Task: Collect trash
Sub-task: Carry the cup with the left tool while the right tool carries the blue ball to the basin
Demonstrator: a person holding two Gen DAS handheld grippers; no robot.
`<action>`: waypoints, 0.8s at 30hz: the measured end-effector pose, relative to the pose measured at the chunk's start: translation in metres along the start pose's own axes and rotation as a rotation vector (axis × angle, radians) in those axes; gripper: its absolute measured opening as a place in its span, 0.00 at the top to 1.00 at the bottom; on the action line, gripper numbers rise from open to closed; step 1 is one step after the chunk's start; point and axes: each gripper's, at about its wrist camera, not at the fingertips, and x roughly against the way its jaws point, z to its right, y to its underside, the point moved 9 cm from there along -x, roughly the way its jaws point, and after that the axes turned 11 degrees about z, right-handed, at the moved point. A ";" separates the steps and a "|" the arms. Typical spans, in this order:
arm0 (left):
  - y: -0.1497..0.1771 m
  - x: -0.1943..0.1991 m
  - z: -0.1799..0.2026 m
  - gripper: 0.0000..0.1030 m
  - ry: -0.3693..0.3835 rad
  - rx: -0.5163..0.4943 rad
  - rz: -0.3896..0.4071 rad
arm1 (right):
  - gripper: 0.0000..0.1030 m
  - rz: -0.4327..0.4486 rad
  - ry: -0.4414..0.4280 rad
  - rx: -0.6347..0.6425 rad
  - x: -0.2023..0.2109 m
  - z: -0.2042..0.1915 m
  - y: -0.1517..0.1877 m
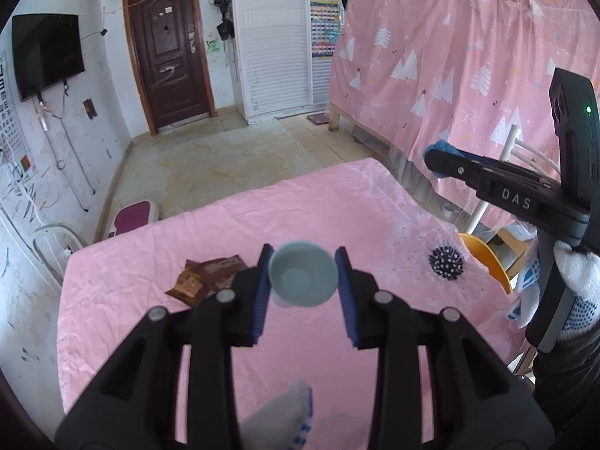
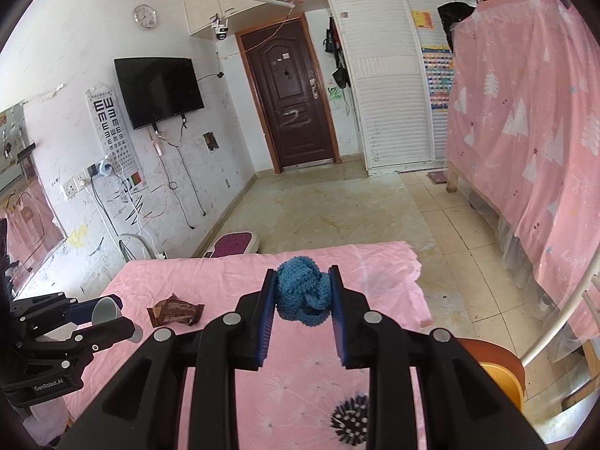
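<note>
Two hand-held grippers: both are holding something above a counter point(image 1: 150, 247) covered in pink cloth.
Left hand-held gripper point(image 1: 304, 277): jaws are sitting narrow, blue pads pressing both sides of a pale grey-blue cup point(image 1: 303, 279); cup mouth is facing the camera, raised clear of the cloth.
Right hand-held gripper point(image 2: 303, 298): jaws are sitting narrow, clamping a blue knitted bundle point(image 2: 303, 292) between the pads, lifted off the cloth.
Cross view: right hand-held gripper point(image 1: 437, 161) is showing at the right edge of the left view, a gloved hand point(image 1: 573, 273) gripping its handle; left hand-held gripper point(image 2: 112, 315) with the cup point(image 2: 107, 309) is showing at the left edge of the right view.
Brown wrapper point(image 1: 208, 277): lying flat on the cloth, just left of and beyond the left jaws; in the right view point(image 2: 175, 315) it is lying between the two grippers.
Black spiky ball point(image 1: 446, 262): resting on the cloth right of the left jaws, below the right ones point(image 2: 350, 420).
Orange bin point(image 1: 487, 262): sitting past the counter's right edge, partly hidden.
</note>
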 end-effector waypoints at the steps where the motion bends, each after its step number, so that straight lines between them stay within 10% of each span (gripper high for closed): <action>1: 0.000 -0.001 0.006 0.70 0.006 -0.008 0.000 | 0.84 0.004 0.004 -0.004 0.003 0.004 -0.001; 24: -0.009 -0.040 0.111 0.70 0.097 -0.151 -0.048 | 0.83 0.029 0.162 -0.119 0.066 0.145 0.020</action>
